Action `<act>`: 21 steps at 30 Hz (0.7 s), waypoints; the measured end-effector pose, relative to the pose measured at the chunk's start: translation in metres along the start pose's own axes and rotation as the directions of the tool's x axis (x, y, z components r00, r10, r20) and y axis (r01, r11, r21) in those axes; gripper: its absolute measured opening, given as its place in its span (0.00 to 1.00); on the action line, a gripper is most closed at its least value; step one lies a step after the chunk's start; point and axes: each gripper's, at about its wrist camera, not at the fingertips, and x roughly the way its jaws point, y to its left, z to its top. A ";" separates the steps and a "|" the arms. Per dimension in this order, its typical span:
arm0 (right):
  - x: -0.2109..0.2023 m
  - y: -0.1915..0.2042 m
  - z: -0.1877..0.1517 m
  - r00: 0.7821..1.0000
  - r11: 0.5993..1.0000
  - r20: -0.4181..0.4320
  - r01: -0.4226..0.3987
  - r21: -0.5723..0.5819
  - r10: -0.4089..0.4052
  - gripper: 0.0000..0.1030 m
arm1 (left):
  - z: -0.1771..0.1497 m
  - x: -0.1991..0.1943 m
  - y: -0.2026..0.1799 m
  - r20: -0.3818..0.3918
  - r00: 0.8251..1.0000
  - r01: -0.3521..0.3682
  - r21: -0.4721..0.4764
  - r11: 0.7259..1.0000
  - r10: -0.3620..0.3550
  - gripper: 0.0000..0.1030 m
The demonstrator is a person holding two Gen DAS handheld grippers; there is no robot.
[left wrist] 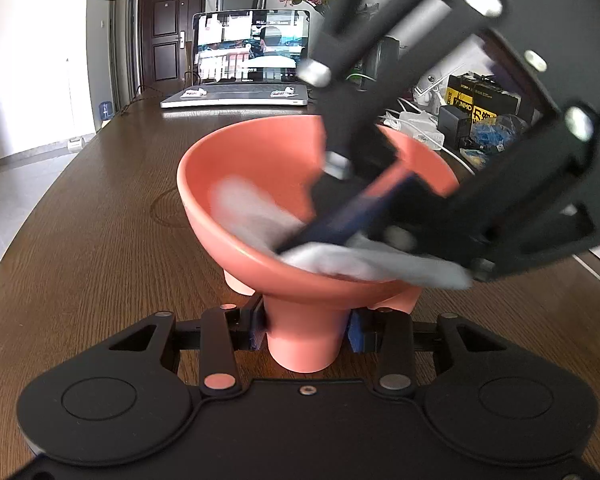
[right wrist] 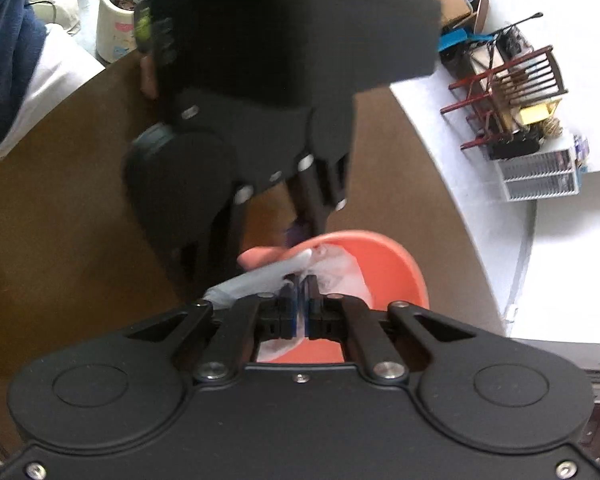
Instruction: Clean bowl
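A coral footed bowl [left wrist: 260,152] stands on the brown wooden table [left wrist: 100,220]. My left gripper [left wrist: 306,334] is shut on the bowl's near foot, a blue pad on either side. My right gripper [left wrist: 300,242] reaches down from the upper right into the bowl, shut on a grey-white cloth [left wrist: 380,264] that lies against the inner wall and drapes over the near rim. In the right wrist view, the right gripper [right wrist: 300,294] pinches the cloth [right wrist: 340,272] over the bowl [right wrist: 392,264], and the left gripper [right wrist: 296,236] stands behind, blurred.
An open laptop [left wrist: 252,60] sits at the table's far end. Chargers, cables and boxes [left wrist: 460,116] crowd the right side. Beyond the table edge are a white bin [right wrist: 120,20] and a red rack [right wrist: 512,92] on the pale floor. A person's blue sleeve [right wrist: 0,40] shows at left.
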 end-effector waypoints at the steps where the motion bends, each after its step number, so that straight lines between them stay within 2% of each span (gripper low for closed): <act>1: 0.001 -0.003 0.002 1.000 1.000 0.001 0.011 -0.005 -0.011 0.02 | 0.000 0.000 0.000 0.000 1.000 0.000 0.000 1.000 0.000 0.37; 7: 0.009 -0.022 -0.007 0.997 0.998 -0.041 0.058 -0.022 -0.059 0.02 | 0.001 0.001 0.003 0.000 1.000 0.000 -0.001 1.000 0.000 0.37; 14: 0.002 -0.043 -0.043 0.986 0.987 -0.119 0.126 0.103 -0.113 0.02 | 0.003 0.003 0.006 0.000 1.000 0.001 -0.001 1.000 -0.001 0.37; 21: -0.020 -0.029 -0.071 0.983 0.981 -0.148 0.128 0.144 -0.107 0.02 | 0.001 0.000 0.006 0.001 1.000 0.007 -0.005 1.000 -0.007 0.37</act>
